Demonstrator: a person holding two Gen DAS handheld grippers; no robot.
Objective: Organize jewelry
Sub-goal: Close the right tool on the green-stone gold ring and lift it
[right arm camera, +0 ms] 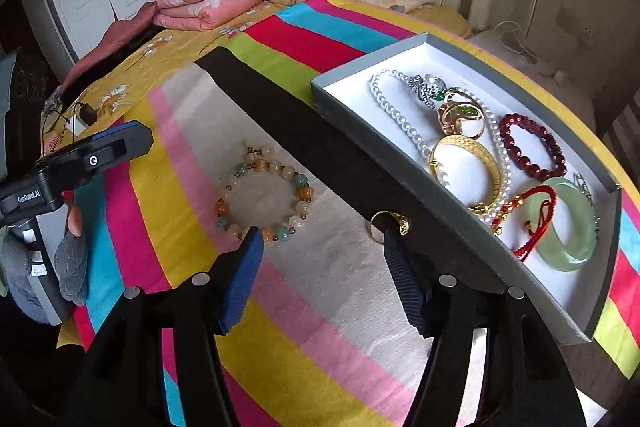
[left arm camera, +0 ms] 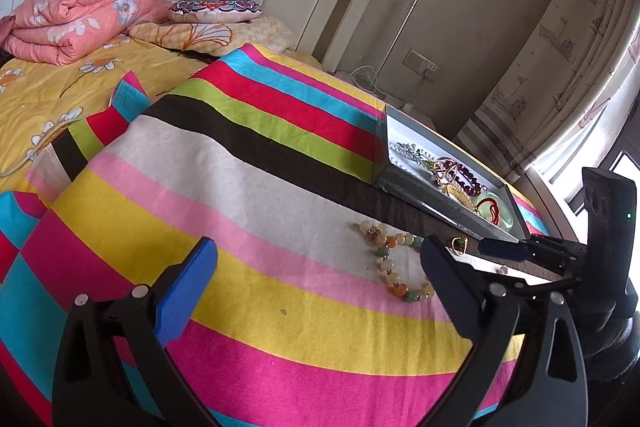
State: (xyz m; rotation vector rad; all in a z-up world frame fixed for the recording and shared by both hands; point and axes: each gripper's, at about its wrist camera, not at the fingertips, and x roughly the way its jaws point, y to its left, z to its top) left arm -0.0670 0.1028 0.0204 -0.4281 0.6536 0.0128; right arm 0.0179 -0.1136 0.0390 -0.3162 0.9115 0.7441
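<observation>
— So, where is the bead bracelet [right arm camera: 264, 197]?

— It lies flat on the striped blanket [right arm camera: 320, 307], on the cream stripe, near the gray box [right arm camera: 400, 163] but not touching it. A black stripe runs between them.

— And what sits in the box?

— A pearl necklace [right arm camera: 394, 111], a gold bangle [right arm camera: 466, 173], a dark red bracelet [right arm camera: 532, 147], a green bangle [right arm camera: 566, 225] and a red cord [right arm camera: 536, 223] that crosses it. They all rest on the white bottom of the box.

— Is anything else outside the box?

— Yes, a small gold ring [right arm camera: 384, 223]. It lies just beside the box's near wall, at the edge of the black stripe.

— What are the tongs doing?

— The right gripper [right arm camera: 324, 233] has its two fingers wide apart. It holds nothing. One tip is touching or just over the bead bracelet, and the other tip partly hides the ring. The left gripper [left arm camera: 320, 251] is spread wide too, with nothing in it, farther from the box, and the bead bracelet shows between its fingers.
</observation>
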